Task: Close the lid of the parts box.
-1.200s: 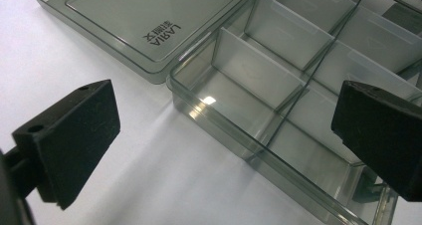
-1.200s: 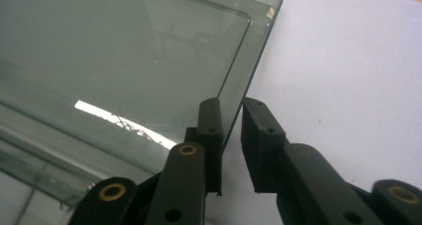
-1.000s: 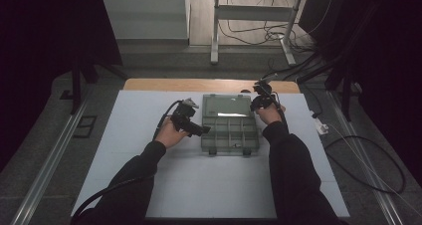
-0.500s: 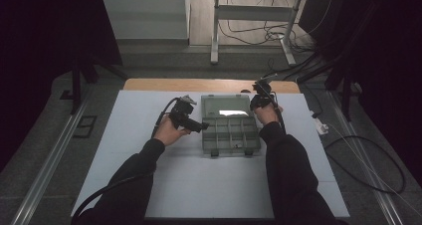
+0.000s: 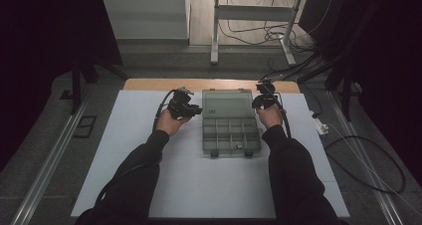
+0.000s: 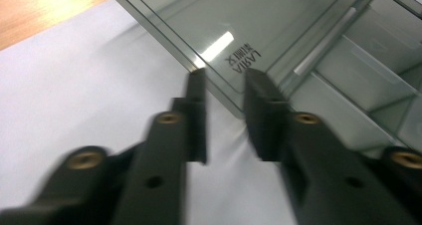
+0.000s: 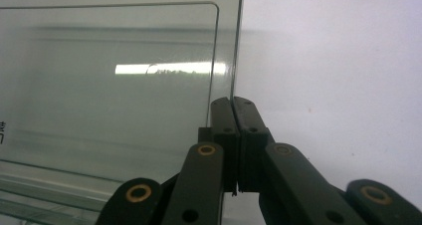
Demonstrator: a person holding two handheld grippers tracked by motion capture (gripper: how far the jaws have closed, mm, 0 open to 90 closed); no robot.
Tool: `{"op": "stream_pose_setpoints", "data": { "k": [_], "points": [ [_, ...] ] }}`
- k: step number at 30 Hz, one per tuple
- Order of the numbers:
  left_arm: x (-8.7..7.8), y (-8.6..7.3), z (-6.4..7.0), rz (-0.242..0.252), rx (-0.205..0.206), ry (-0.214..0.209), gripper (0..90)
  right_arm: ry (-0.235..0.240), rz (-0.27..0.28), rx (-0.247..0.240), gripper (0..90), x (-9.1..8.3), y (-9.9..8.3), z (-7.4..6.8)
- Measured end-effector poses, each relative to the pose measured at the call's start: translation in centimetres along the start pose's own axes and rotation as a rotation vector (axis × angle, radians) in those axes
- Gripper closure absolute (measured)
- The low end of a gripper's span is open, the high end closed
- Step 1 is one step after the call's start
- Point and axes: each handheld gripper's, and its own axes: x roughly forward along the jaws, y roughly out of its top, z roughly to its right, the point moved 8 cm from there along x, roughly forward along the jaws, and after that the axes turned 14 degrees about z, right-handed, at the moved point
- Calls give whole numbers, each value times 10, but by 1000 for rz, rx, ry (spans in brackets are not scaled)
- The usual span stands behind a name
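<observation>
Two grippers flank an open compartment box (image 5: pixel 231 127) in the middle of a white table (image 5: pixel 124 150), its clear smoky lid (image 5: pixel 227 104) thrown back flat toward the far edge. From where I stand the tray's dividers are bare except for one small dark item (image 5: pixel 239 147) in a near compartment; what it is I cannot make out.

At the lid's right edge the right gripper (image 5: pixel 262 98) has its jaws pressed together, and in the right gripper view (image 7: pixel 232 101) the lid's edge (image 7: pixel 233 46) runs straight down into the seam between them, so it appears to be pinching that edge. That grip reads as the working one: it would steady the lid or swing it over the tray.

At the other side the left gripper (image 5: pixel 197 110) hangs just beside the lid's left edge with its jaws a little apart and nothing between them. In the left gripper view (image 6: pixel 225 75) the tips point at the lid's corner (image 6: pixel 219 56), close above it but not closed on it, probably ready to hold the box in place.

Both forearms come in low over the table in dark sleeves (image 5: pixel 144 160), a cable (image 5: pixel 162 108) looping off the left tool. Beyond the table's wooden far strip (image 5: pixel 159 84) stand the metal legs of a frame (image 5: pixel 215 41) and loose cords on the floor (image 5: pixel 249 38).
</observation>
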Motion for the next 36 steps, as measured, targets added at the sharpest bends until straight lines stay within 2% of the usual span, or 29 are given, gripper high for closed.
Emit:
{"op": "stream_pose_setpoints", "data": {
  "k": [1,2,4,6,8,15,23,28,36],
  "points": [
    [0,0,0,0,0,0,809,3,10,1,881,-1,0,0],
    [3,0,-1,-5,-5,5,809,3,10,1,881,-1,0,0],
    [10,-2,-4,-29,-2,33,892,15,34,5,881,-5,0,1],
    [14,-4,-7,-39,-2,50,893,21,46,7,880,-7,0,2],
    [18,-5,-10,-32,-29,52,893,26,55,10,880,-9,-1,3],
    [31,-10,-17,-54,-47,92,893,44,97,12,880,-14,-3,4],
    [45,-8,-15,-70,-25,111,893,48,129,7,881,-18,-2,3],
    [49,-5,-18,-54,-25,123,894,42,153,-16,881,-22,-2,1],
    [52,9,-24,23,-40,129,894,42,191,-38,883,-28,-2,-3]
  ]
}}
